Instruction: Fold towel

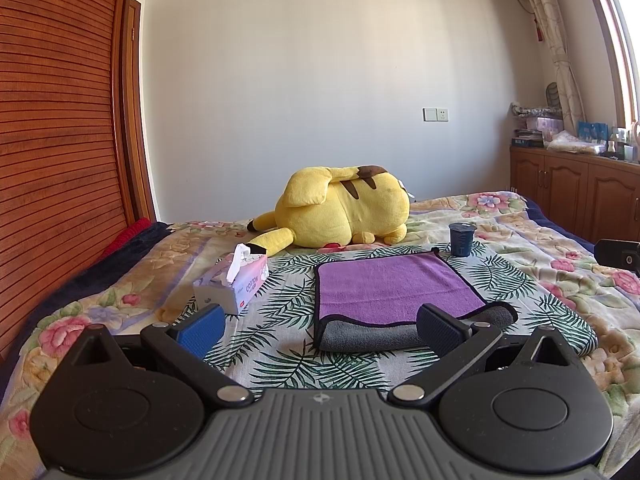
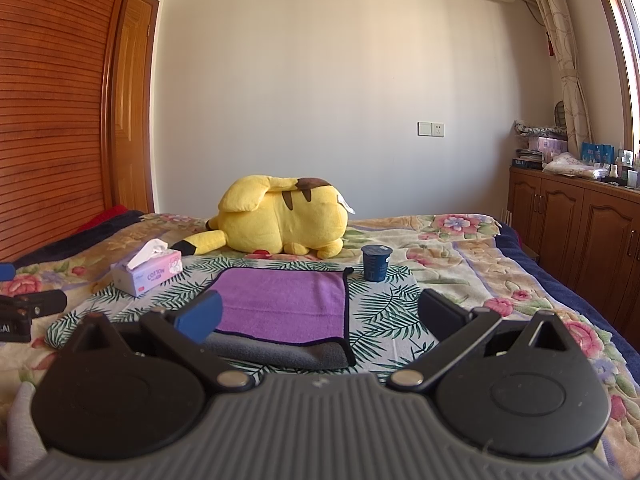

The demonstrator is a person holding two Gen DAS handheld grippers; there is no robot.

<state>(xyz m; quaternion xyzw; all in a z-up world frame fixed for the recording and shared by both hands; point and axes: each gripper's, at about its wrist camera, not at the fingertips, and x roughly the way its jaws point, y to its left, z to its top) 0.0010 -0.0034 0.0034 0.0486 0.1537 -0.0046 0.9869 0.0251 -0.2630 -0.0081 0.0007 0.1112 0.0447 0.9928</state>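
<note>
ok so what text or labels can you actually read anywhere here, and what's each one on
"COTTON": on the side of the tissue box, beside the towel.
"LAI": on the black device at the left edge of the right wrist view; the word is cut off.
Small print on the tissue box: too small to read.
Dark blue cup: faint markings, unreadable.
Boxes on the cabinet: too blurred.

- The towel (image 1: 394, 284) lies on the bed (image 1: 540, 264)
- A tissue box (image 1: 232, 284) sits to the left of the towel
- A cup (image 1: 461, 239) stands just beyond the towel's far right corner
- A plush toy (image 1: 344, 212) lies behind the towel
- A cabinet (image 1: 576, 192) stands right of the bed
</note>
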